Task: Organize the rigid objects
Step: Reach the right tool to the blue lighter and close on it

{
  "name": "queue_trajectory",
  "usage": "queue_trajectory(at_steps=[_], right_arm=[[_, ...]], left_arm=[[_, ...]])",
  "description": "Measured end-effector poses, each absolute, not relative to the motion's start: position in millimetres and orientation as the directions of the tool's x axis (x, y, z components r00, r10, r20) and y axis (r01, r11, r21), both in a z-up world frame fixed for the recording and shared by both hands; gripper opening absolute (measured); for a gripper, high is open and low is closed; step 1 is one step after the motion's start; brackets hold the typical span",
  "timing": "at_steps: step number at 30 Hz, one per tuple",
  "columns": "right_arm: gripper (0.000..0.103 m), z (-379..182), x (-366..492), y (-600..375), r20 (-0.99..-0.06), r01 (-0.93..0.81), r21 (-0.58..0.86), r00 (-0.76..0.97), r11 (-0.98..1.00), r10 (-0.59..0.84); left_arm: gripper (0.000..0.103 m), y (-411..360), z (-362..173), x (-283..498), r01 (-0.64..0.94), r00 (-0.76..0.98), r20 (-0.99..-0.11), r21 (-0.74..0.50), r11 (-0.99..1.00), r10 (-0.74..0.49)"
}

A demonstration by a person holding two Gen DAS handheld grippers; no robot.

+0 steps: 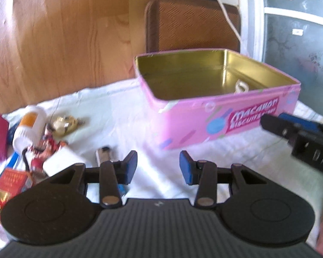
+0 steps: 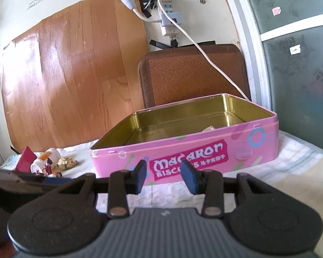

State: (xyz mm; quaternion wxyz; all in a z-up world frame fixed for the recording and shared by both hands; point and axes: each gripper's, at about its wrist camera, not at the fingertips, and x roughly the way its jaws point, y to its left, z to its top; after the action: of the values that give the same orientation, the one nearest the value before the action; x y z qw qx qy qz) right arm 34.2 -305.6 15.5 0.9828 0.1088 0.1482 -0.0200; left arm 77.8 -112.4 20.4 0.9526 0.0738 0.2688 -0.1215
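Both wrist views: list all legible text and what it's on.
"MACARON" and "BISCUITS": pink rectangular metal tin, front wall label.
Small characters after "BISCUITS": too small to read.
"DA": black body of the right gripper, cut off at the frame edge.
Red printed box: print blurred.
White bottle: orange label unreadable.

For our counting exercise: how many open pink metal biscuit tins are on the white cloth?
1. The open pink metal biscuit tin sits on the white cloth, right of the small-item pile, before the brown woven panel. None looks hidden.
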Motion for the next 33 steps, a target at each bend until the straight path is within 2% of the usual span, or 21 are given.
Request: queue_trajectory(at_steps=[6, 16, 21, 26, 33], right_arm=[[0.037, 14.5, 35.8, -305.8, -0.315, 0.093, 0.212, 0.949, 0.973, -0.022], [0.037, 8.3, 42.5, -305.2, -0.41, 0.112, 0.207, 0.912, 0.972, -0.018], [0.037, 5.9, 42.6, -295.2, -0.447, 0.105, 0.174, 0.894, 0.979, -0.016], [0.037, 6.0, 40.7, -277.3, -0.457, 0.052, 0.145, 0.889, 0.988, 0.02], [0.037, 5.5, 51.0, -230.0, -0.495, -0.103, 0.107, 0.857, 0.989, 0.143]], left_arm=[[0.046, -105.9, 11.8, 77.0, 0.263, 0.815, -0.547, 0.051, 0.964, -0.193], [0.047, -114.2, 8.5, 59.2, 0.295, 0.827, -0.536, 0.151, 0.943, -0.172], [0.049, -91.7, 9.4, 44.2, 0.3, 0.826, -0.533, 0.139, 0.944, -0.184], [0.049, -60.6, 10.6, 21.8, 0.292, 0.841, -0.504, 0.117, 0.949, -0.197], [0.049, -3.8, 12.7, 20.0, 0.153, 0.863, -0.495, 0.066, 0.986, -0.101]])
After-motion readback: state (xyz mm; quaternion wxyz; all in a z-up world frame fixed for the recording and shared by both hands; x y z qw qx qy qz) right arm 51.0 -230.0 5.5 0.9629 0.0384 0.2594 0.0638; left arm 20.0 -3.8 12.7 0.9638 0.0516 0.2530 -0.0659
